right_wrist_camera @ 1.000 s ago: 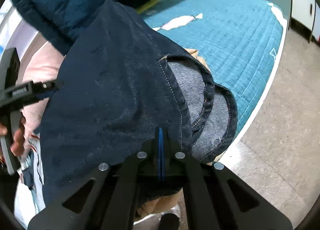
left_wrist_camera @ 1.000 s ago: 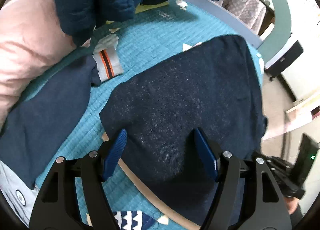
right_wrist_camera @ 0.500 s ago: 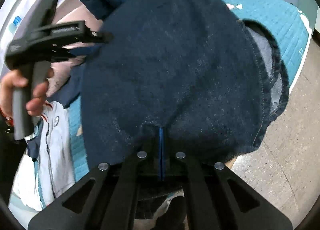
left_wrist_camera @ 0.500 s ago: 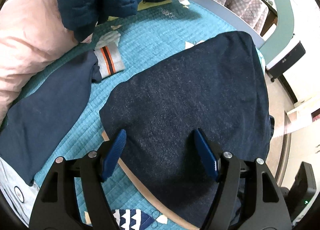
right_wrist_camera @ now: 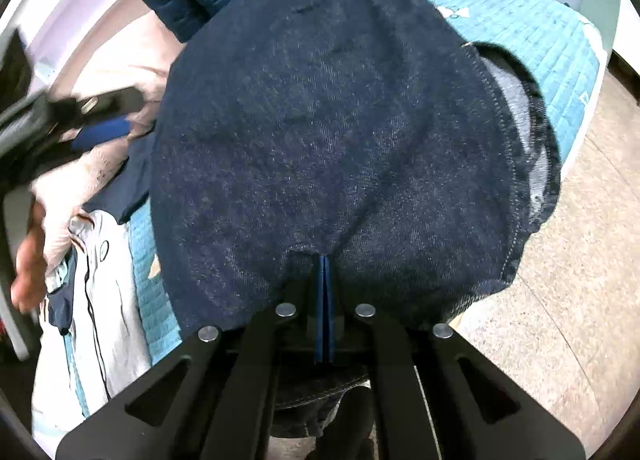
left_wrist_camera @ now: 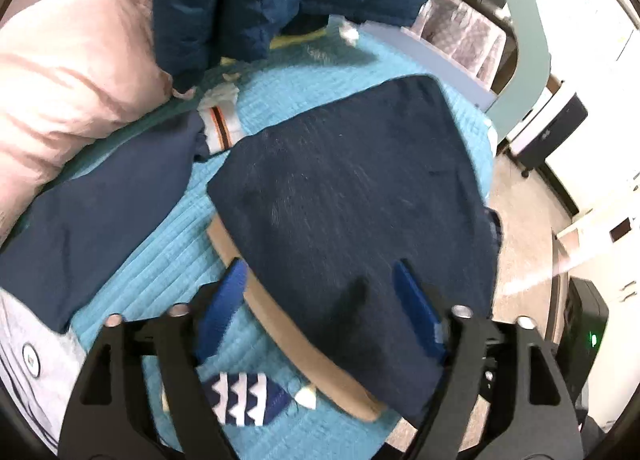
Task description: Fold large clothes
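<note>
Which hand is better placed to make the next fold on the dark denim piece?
Probably the right. The right gripper is shut on the denim garment's near edge. The left gripper is open and empty above the garment, its jaws having just opened further.

A bed with a teal quilted cover (left_wrist_camera: pixel 280 84) stands on a speckled beige floor (right_wrist_camera: pixel 560 300).

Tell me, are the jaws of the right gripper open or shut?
Shut: the right gripper pinches the dark denim garment between its blue pads.
</note>
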A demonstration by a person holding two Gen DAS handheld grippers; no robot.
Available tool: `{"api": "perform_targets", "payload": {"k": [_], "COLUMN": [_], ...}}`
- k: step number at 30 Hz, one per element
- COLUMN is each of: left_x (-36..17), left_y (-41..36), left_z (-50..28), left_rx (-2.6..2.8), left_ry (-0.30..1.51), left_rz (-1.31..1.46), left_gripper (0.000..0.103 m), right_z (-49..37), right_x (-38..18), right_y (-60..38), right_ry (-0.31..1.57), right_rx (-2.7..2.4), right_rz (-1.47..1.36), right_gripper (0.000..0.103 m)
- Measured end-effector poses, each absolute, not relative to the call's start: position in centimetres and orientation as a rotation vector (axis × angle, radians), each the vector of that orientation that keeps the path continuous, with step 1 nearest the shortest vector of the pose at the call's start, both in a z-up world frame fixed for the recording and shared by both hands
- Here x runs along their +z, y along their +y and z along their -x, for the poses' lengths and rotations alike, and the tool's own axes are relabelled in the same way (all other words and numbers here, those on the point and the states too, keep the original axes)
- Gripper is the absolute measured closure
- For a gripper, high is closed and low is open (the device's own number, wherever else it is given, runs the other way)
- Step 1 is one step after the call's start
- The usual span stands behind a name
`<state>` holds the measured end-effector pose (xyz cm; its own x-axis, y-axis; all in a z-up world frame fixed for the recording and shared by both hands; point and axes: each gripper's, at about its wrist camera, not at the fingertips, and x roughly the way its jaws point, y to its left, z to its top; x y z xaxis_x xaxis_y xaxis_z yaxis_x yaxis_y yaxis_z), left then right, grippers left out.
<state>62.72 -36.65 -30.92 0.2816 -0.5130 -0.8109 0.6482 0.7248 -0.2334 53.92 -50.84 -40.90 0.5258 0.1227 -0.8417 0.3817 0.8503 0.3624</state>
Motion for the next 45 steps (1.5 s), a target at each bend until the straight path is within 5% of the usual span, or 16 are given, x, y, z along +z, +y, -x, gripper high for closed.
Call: {"api": "perform_targets", "payload": {"k": [5, 9, 20, 45], "left_x": [-28.8, -26.6, -19.8, -11.1], "left_y": [-33.1, -29.8, -20.4, -5.0], "left_z": [-59.0, -55.5, -44.4, -22.2], "left_rx": [-0.765, -0.742, -0.566, -0.180], "left_ry": [0.968, 0.920, 0.719, 0.471], "left_rz": [-0.070, -0.013, -0.019, -0.069], "left_gripper": [0.013, 0.013, 0.011, 0.005], "right_z": [-52.6, -51.1, -44.9, -28.4], "right_x": [-38.0, -35.1, -24.8, -13.2], "right_y": [-50.4, -49.6, -39.7, -22.0], "right_ry": [0.965, 0.916, 0.762, 0.531], "right_rx": [-0.199, -0.233, -0.166, -0.015], "right_rz": [-0.552, -0.507, -0.327, -0.088], "right_gripper": [0.082, 0.050, 0.024, 0.009]}}
